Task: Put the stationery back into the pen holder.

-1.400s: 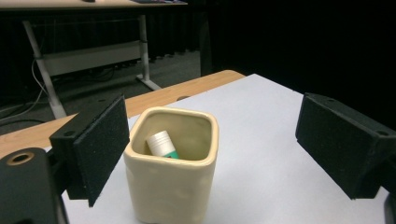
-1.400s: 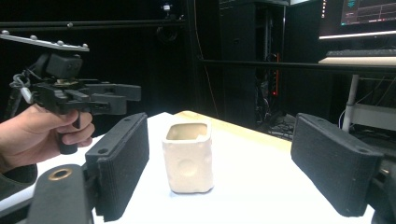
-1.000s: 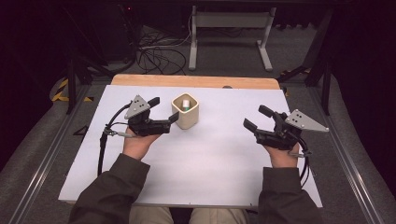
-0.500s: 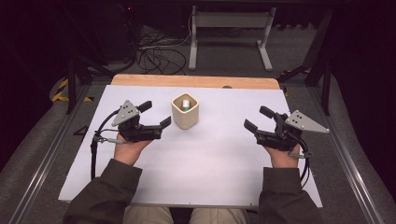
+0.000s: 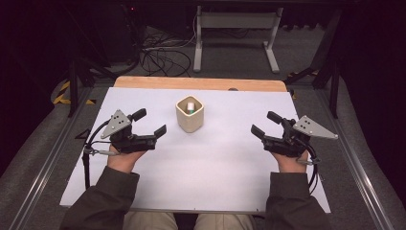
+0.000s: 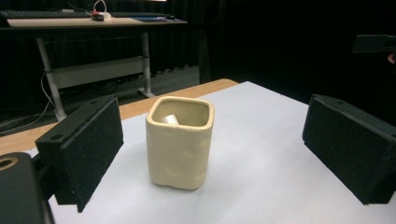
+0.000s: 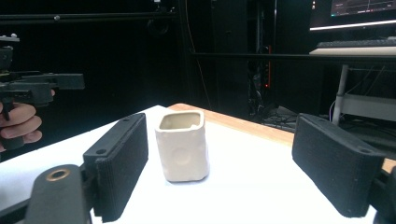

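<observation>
Cup [image 5: 190,114]: cream, squarish, upright on white desk [image 5: 215,167], centre-back; small white cylinder [image 5: 191,106] inside.
Left tongs [image 5: 151,122]: jaws wide apart, empty, near cup's left, not touching.
Right tongs [image 5: 266,124]: jaws apart, empty, well apart from cup, on its right.
Desk edge: wood strip [image 5: 201,83] at the back.
</observation>
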A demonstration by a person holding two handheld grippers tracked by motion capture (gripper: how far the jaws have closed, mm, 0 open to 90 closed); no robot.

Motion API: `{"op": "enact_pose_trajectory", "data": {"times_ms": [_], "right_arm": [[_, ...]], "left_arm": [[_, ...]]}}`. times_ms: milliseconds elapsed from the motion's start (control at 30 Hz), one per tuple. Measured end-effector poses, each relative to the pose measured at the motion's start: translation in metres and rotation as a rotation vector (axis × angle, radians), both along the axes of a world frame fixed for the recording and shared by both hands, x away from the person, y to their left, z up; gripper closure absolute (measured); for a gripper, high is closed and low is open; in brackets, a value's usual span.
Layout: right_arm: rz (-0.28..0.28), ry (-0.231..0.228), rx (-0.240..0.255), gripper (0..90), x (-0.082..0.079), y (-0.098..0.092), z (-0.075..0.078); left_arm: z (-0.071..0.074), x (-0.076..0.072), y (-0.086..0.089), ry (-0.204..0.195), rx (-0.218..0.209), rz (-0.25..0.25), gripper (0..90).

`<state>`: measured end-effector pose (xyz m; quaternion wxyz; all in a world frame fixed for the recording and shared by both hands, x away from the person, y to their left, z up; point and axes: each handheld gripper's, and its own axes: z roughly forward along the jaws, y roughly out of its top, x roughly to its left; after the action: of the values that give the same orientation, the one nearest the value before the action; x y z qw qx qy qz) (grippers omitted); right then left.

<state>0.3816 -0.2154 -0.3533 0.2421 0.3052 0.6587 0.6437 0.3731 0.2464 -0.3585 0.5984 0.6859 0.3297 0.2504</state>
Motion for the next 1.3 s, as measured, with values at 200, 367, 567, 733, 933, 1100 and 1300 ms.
{"op": "enact_pose_trajectory", "data": {"times_ms": [200,367,567,733,933,1100,1300], "right_arm": [[-0.001,0.01,0.004,19.3,0.0,-0.001,-0.003],[0.0,0.012,0.007,19.3,-0.001,-0.001,-0.004],[0.001,0.026,0.0,19.3,-0.003,0.0,-0.008],[0.005,0.043,-0.009,19.2,-0.003,0.003,-0.014],[0.001,0.043,-0.009,19.1,-0.004,0.002,-0.016],[-0.001,0.048,-0.01,19.0,-0.006,0.0,-0.018],[-0.001,0.045,-0.005,19.0,-0.007,-0.001,-0.017]], "left_arm": [[-0.005,-0.003,0.006,0.01,0.005,0.001,5.9],[-0.007,-0.007,0.012,0.011,-0.004,0.005,5.9],[-0.009,-0.014,0.019,0.014,-0.001,0.01,5.9],[-0.01,-0.018,0.025,0.0,0.007,0.022,5.9],[-0.01,-0.021,0.033,0.002,0.011,0.036,5.9],[-0.011,-0.024,0.041,0.001,0.02,0.05,5.9],[-0.013,-0.027,0.05,0.015,0.016,0.065,5.9]]}}
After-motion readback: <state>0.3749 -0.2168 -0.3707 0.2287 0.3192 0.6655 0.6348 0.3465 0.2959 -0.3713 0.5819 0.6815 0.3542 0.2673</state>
